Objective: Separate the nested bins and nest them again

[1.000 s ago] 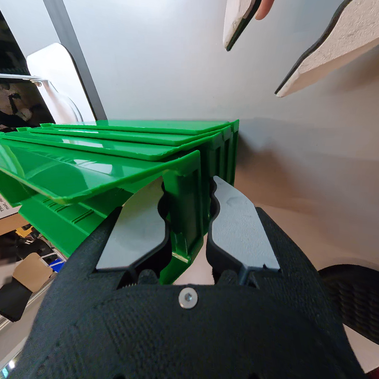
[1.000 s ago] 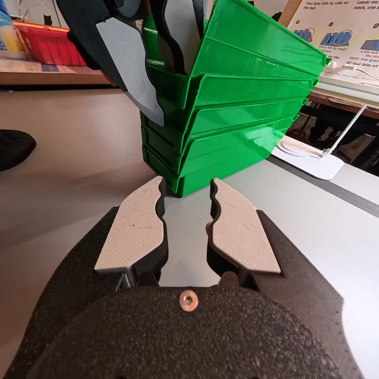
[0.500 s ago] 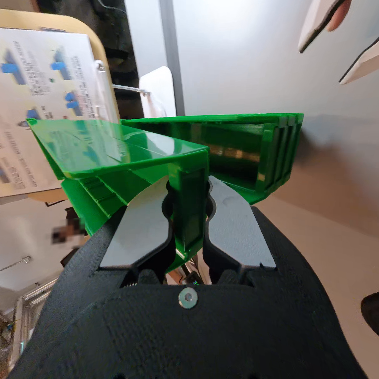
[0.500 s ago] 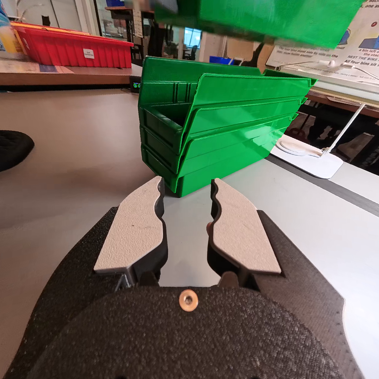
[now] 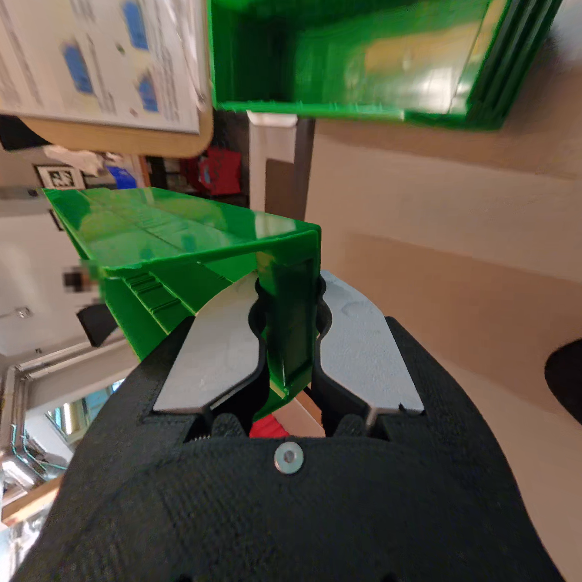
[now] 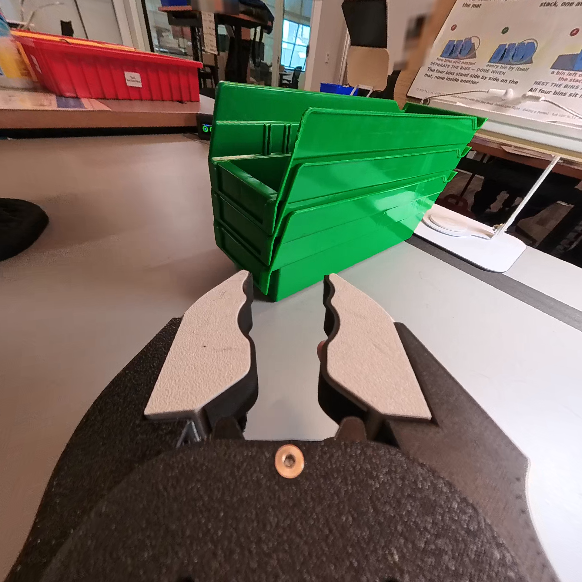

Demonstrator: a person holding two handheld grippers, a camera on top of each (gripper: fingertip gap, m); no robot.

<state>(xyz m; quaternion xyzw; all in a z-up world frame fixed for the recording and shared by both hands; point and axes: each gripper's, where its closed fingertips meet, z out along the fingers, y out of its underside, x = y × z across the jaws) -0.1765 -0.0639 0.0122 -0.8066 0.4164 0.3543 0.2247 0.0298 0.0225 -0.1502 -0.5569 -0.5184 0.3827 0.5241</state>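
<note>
Glossy green bin (image 5: 176, 239) clamped by left gripper (image 5: 289, 283), three nested bins (image 6: 330, 201) on table (image 6: 110, 252), right gripper (image 6: 287, 277) fingers apart, empty

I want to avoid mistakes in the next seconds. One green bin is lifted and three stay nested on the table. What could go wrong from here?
1. The left tongs pinch the lifted bin only at one end wall; its long body sticks out and may twist or slip.
2. The stack of three bins sits unheld, since the right tongs are open just before it; a bump could shift it.
</note>
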